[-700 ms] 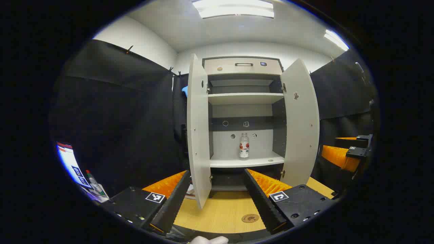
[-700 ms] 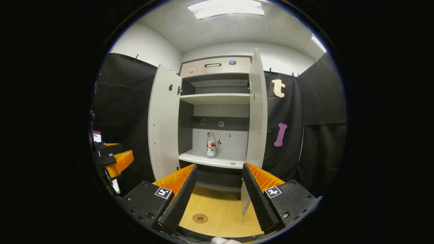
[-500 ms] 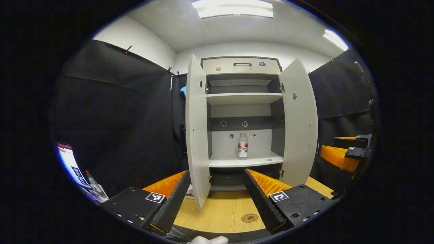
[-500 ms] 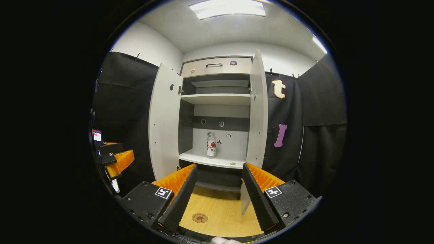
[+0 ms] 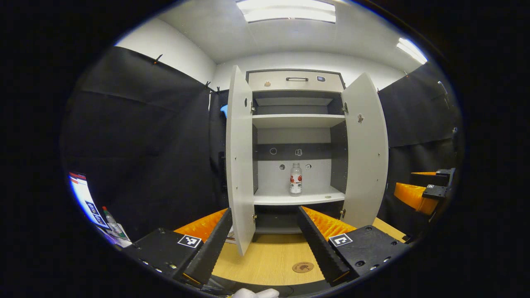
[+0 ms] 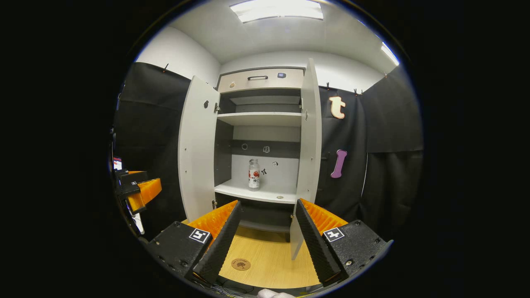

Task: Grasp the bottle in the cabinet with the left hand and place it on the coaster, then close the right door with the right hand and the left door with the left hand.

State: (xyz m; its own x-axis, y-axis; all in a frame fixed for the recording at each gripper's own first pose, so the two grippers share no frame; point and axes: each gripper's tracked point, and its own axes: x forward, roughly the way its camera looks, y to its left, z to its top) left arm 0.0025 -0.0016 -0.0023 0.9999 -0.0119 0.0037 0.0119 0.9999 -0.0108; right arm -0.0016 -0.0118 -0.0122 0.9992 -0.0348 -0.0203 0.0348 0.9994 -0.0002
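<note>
bottle (image 5: pixel 295 179): 1, upright on the lower white shelf inside the cabinet (image 5: pixel 296 80), near the back panel; label too small to make out
coaster (image 5: pixel 303 267): 1, round, brown, flat on the wood table (image 5: pixel 269 258) in front of the cabinet, well apart from the bottle; nothing on it
doors: 2, both swung wide open; left door (image 5: pixel 240 165), right door (image 5: pixel 366 153)
shelves: 2 white ones, upper one bare
drawer: 1 on top, with a dark handle (image 5: pixel 297 78)
left gripper (image 5: pixel 265 244): fingers spread wide, gripping nothing, low over the table edge, short of the cabinet
right gripper (image 6: pixel 265 240): fingers spread wide too, nothing between them; also seen at the right edge of the left gripper view
left gripper view extras: screen (image 5: pixel 85 198) and a small capped bottle-like item (image 5: pixel 109 217) at far left, both cut off by the edge
right gripper view extras: right door nearly edge-on
hard to tell: small marks on the cabinet's back panel; a small disc on the lower shelf, unclear what
bottom edge: a bit of white glove (image 5: pixel 254 293), mostly cut off
</note>
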